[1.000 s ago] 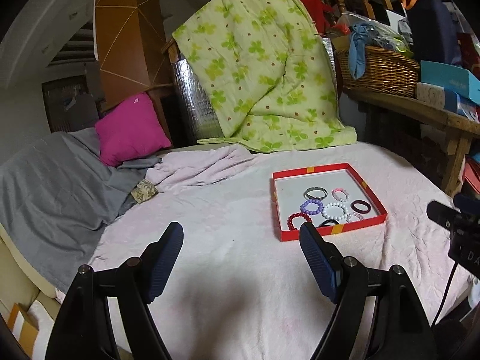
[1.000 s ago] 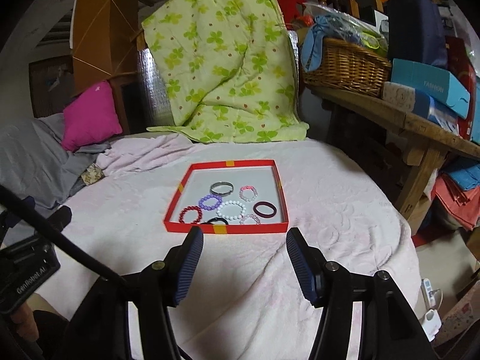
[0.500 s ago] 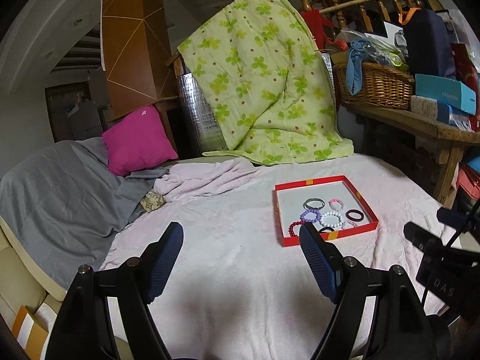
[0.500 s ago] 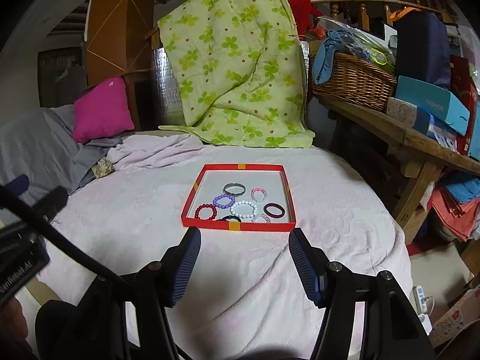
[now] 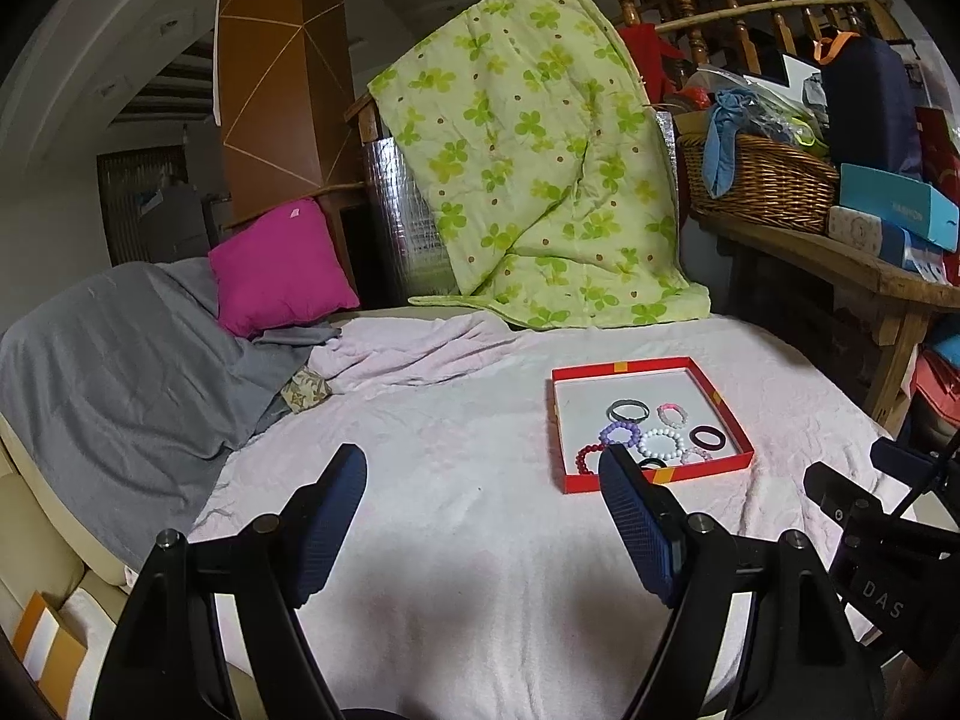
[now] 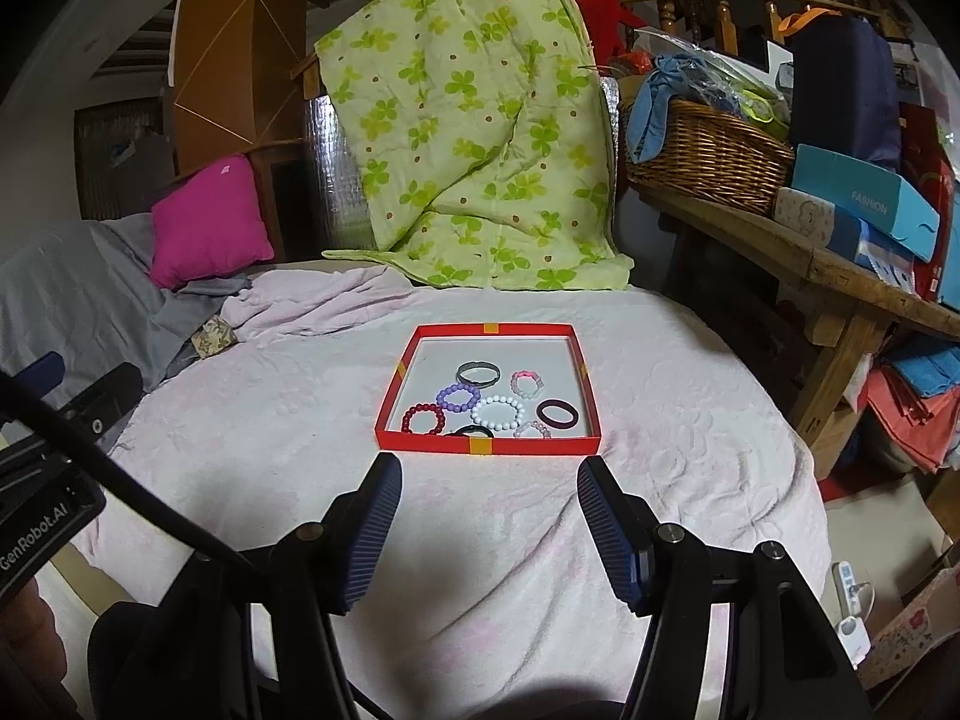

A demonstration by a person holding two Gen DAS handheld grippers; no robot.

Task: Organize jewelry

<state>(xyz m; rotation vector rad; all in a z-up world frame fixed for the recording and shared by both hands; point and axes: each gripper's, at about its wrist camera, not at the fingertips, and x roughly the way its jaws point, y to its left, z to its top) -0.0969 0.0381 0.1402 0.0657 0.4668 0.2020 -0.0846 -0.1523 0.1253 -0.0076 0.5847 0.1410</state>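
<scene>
Left gripper (image 5: 483,471): jaws wide apart, nothing between pads, pointing forward and tilted down. Dark ribbed fingers (image 5: 637,525) on black arms. Right gripper (image 6: 487,483): jaws apart, narrower gap than left, nothing between pads, same downward tilt. Each gripper's body visible at edge of other's view. Both held side by side, apart.

I'm seeing the black bracelet (image 6: 473,431) half hiding behind the red tray (image 6: 420,443) front wall, lower centre; material too small to tell.
</scene>
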